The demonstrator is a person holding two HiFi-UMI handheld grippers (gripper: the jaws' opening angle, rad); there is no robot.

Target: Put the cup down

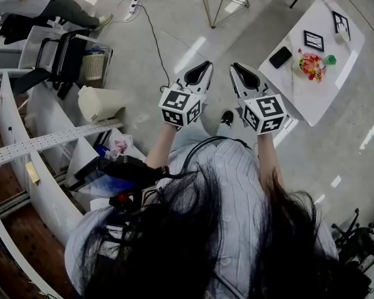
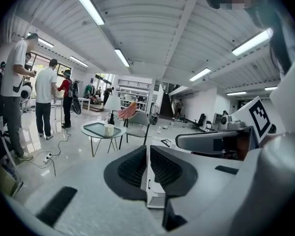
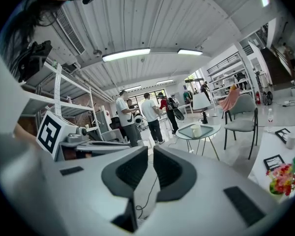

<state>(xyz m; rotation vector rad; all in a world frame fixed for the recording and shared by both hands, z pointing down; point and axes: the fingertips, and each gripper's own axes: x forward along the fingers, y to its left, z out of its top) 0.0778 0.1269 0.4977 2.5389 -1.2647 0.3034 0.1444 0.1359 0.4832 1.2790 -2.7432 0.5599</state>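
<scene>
"Where's the cup?"

"I can see a white cup [image 3: 196,130] standing on the round glass surface [image 3: 214,128] across the room, well apart from both grippers."

"Are you holding anything?"

"No. My left gripper [image 1: 205,65] has its fingers [image 2: 132,167] drawn together with nothing between them. The right gripper [image 1: 235,67] has its fingers [image 3: 169,168] closed and empty too. Both are side by side above the floor [image 1: 174,48], near the white surface [image 1: 311,98]."
</scene>
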